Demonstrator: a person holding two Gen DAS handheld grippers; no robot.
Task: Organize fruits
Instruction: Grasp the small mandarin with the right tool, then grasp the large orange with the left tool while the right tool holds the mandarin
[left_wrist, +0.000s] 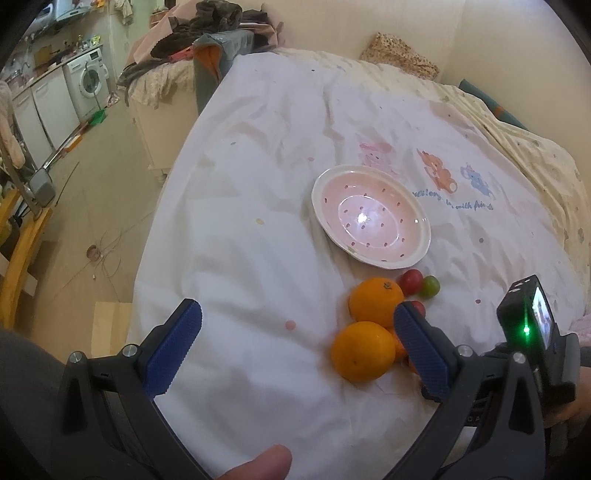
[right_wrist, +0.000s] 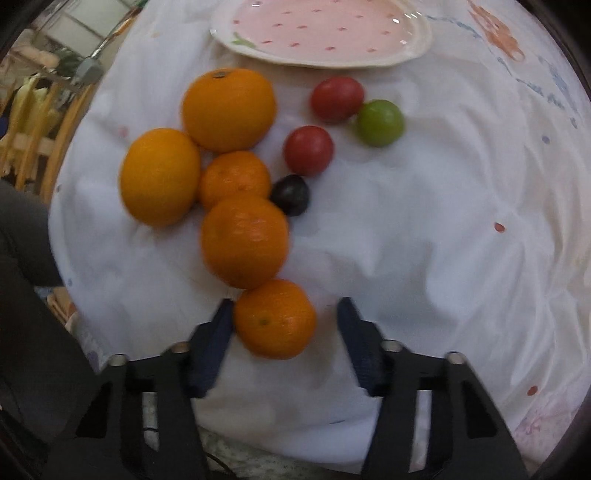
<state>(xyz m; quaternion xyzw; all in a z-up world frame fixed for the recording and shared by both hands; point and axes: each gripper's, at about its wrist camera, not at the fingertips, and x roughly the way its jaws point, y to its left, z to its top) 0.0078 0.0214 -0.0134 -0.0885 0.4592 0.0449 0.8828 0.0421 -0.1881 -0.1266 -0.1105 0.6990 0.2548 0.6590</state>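
Our right gripper (right_wrist: 284, 308) is wide open around the nearest mandarin (right_wrist: 275, 318) on the bed, not yet pressing. We judge it light, soft-skinned and round, so we take it across the middle. Our left gripper (left_wrist: 297, 321) hovers open, empty.

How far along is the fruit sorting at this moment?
Nothing is sorted yet: the pink bowl is empty. In hand: the open right tool brackets the nearest mandarin, not yet gripping. Left: every fruit on the sheet. The left tool is open, holding nothing.
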